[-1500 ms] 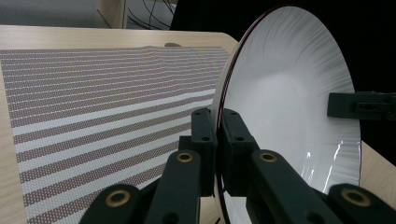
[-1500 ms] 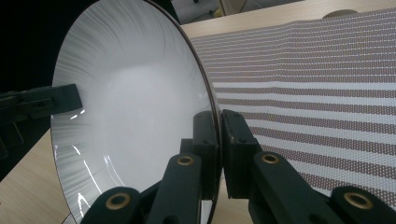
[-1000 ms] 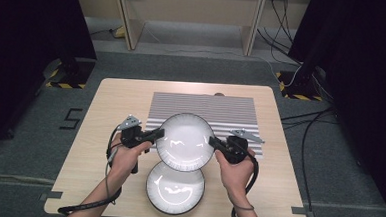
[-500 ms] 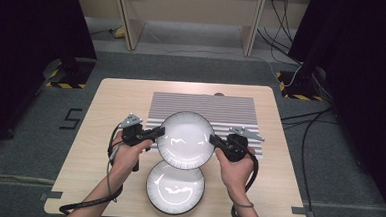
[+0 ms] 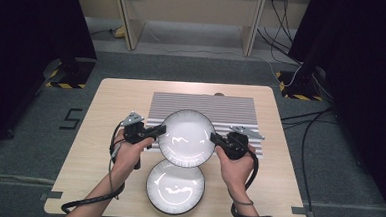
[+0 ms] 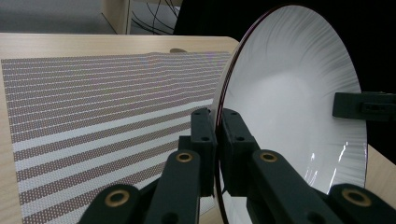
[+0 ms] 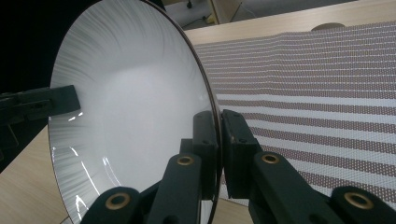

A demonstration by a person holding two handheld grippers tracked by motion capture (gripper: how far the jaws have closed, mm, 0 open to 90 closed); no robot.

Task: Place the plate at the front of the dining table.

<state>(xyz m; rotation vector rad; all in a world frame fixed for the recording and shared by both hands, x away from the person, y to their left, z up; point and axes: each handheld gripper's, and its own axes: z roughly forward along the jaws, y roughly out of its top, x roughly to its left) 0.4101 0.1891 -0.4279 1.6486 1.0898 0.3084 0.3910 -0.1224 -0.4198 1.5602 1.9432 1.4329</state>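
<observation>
- Since a second ago, almost nothing has shifted: the upper plate (image 5: 187, 137) sits in the same place between the two grippers, over the near edge of the striped mat (image 5: 203, 109).
- Left gripper (image 5: 156, 131) is clamped on the plate's left rim; its own view shows the jaws pinching the thin edge (image 6: 217, 135).
- Right gripper (image 5: 216, 139) is clamped on the opposite rim, jaws squeezed onto the edge (image 7: 218, 135).
- A second plate (image 5: 175, 186) lies flat on the wooden table (image 5: 106, 109), near the person, its far edge under the held plate.
</observation>
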